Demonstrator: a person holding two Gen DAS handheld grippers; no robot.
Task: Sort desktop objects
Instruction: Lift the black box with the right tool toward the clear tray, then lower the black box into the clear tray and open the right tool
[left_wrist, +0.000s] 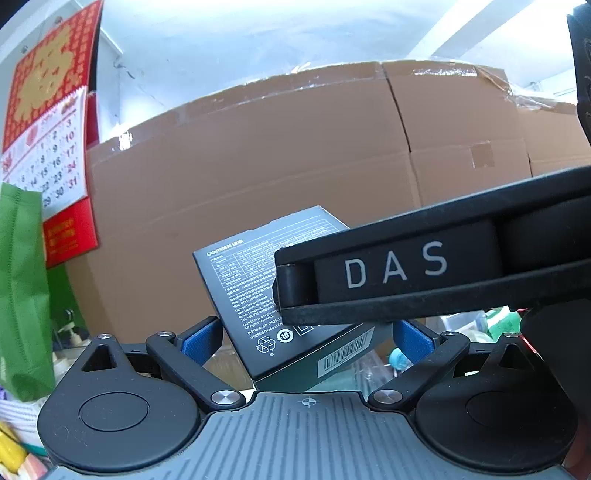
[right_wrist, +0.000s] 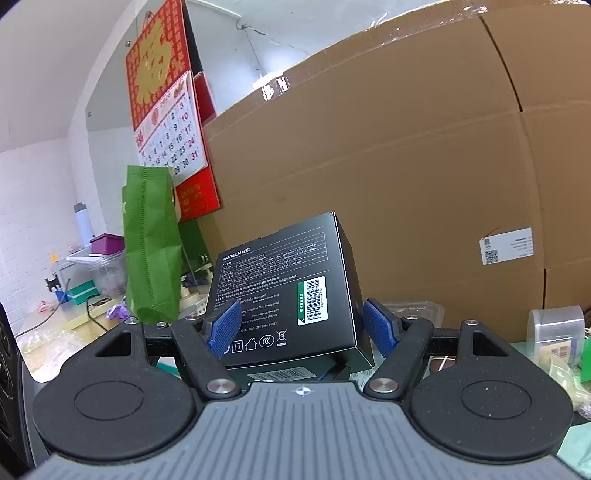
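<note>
A black UGREEN box (right_wrist: 280, 291) stands tilted between the blue pads of my right gripper (right_wrist: 301, 326), which is shut on it and holds it up. A second dark UGREEN box (left_wrist: 258, 295) sits between the blue pads of my left gripper (left_wrist: 306, 339), which is shut on it; its barcode side faces down right. A black gripper body marked DAS (left_wrist: 424, 266) crosses in front of that box from the right and hides its right part.
A large brown cardboard carton (right_wrist: 388, 166) fills the background close ahead. A red wall calendar (right_wrist: 166, 110) hangs at the left, a green fabric bag (right_wrist: 151, 243) below it. A tape roll (right_wrist: 554, 328) and clutter lie at the right, storage bins (right_wrist: 96, 273) at the far left.
</note>
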